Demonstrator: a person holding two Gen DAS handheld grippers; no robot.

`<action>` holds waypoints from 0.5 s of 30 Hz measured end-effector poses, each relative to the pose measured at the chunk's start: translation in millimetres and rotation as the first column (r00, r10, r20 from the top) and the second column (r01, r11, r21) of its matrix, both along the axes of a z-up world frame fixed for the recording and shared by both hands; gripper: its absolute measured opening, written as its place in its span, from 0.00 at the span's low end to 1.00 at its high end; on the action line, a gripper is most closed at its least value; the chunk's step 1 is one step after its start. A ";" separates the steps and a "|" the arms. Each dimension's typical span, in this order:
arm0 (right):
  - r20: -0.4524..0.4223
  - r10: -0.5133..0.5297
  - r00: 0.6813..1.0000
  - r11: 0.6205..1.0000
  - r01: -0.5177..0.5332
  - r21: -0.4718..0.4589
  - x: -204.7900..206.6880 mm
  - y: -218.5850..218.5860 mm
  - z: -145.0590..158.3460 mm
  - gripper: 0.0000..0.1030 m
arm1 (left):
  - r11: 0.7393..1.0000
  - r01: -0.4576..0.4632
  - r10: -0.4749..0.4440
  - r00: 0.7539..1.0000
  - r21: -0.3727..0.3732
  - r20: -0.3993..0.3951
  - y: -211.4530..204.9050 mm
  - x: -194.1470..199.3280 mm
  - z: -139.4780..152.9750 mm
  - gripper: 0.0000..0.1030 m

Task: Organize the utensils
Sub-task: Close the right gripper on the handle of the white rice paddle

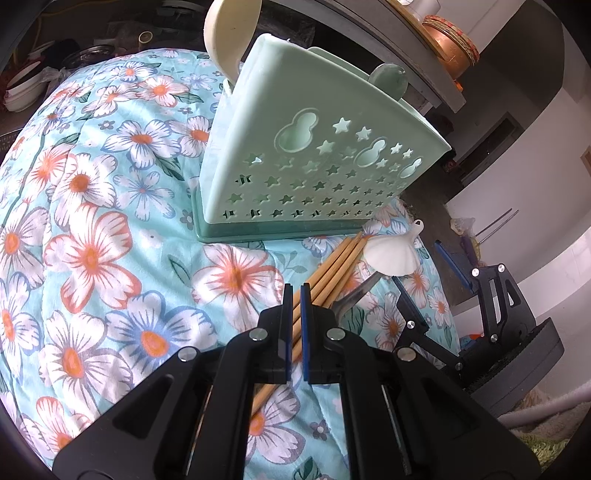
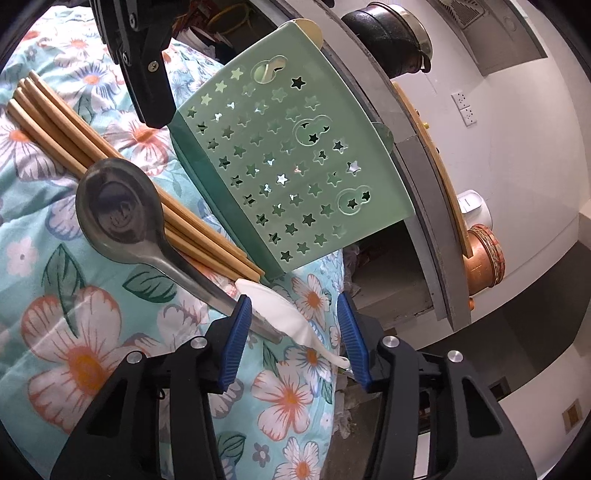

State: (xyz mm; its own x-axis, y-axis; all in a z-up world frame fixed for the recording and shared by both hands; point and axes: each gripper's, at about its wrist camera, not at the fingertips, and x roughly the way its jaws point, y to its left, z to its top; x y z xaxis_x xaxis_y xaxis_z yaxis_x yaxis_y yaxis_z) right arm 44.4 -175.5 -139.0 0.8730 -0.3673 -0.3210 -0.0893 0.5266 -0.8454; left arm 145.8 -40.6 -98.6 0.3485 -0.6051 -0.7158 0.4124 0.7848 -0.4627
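Between left tongs [image 1: 295, 291], 1 chopstick [image 1: 295, 325].

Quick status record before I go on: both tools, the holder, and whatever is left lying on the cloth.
left tool: nearly closed around one chopstick
right tool: open, straddling the white spoon's handle, not gripping
holder: green, upright on the flowered cloth; a cream spoon and a green spoon stick out of its top
chopsticks: bundle lying beside the holder's base
metal spoon: lying across the chopsticks
white spoon: on its handle end
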 end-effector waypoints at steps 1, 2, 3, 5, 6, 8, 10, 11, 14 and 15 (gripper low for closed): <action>-0.007 0.000 1.000 1.000 0.000 0.012 0.3 -1.0 0.7 0.46 | 1.000 -0.001 0.001 1.000 0.000 -0.001 0.1 -0.1 0.0 0.03; -0.010 -0.002 1.000 1.000 0.002 0.022 0.4 -1.7 1.1 0.46 | 1.000 -0.003 0.003 1.000 -0.001 -0.002 0.7 0.0 -0.3 0.03; -0.013 -0.004 1.000 1.000 0.004 0.029 0.6 -2.6 1.4 0.46 | 1.000 -0.003 0.003 1.000 -0.002 -0.002 0.4 0.0 -0.2 0.03; -0.026 -0.004 1.000 0.999 0.006 0.053 1.3 -5.3 3.4 0.46 | 1.000 -0.002 0.002 1.000 -0.001 -0.002 0.1 0.1 -0.3 0.03; -0.029 -0.008 1.000 0.998 0.010 0.066 1.2 -6.2 4.3 0.46 | 1.000 -0.002 0.002 1.000 -0.001 -0.003 0.2 0.2 -0.4 0.03; -0.032 -0.014 0.999 0.997 0.016 0.077 0.9 -8.2 4.5 0.46 | 1.000 -0.001 0.001 1.000 -0.003 -0.003 0.2 0.5 -0.3 0.03; -0.038 -0.011 0.999 0.996 0.014 0.083 -0.2 -10.2 4.2 0.46 | 1.000 0.001 -0.001 1.000 -0.003 -0.003 -0.1 0.9 -0.7 0.03; -0.042 -0.011 0.999 0.996 0.014 0.088 -1.5 -10.8 3.7 0.46 | 1.000 0.002 -0.002 1.000 -0.004 -0.003 -0.2 0.9 -0.7 0.03; -0.054 -0.017 0.998 0.995 0.023 0.101 -4.3 -15.0 4.3 0.46 | 1.000 0.003 -0.003 1.000 -0.004 -0.001 -1.5 1.1 -0.9 0.03; -0.057 -0.023 0.998 0.995 0.029 0.100 -5.3 -17.6 4.3 0.46 | 1.000 0.002 -0.002 1.000 -0.004 -0.001 -1.4 1.2 -1.0 0.03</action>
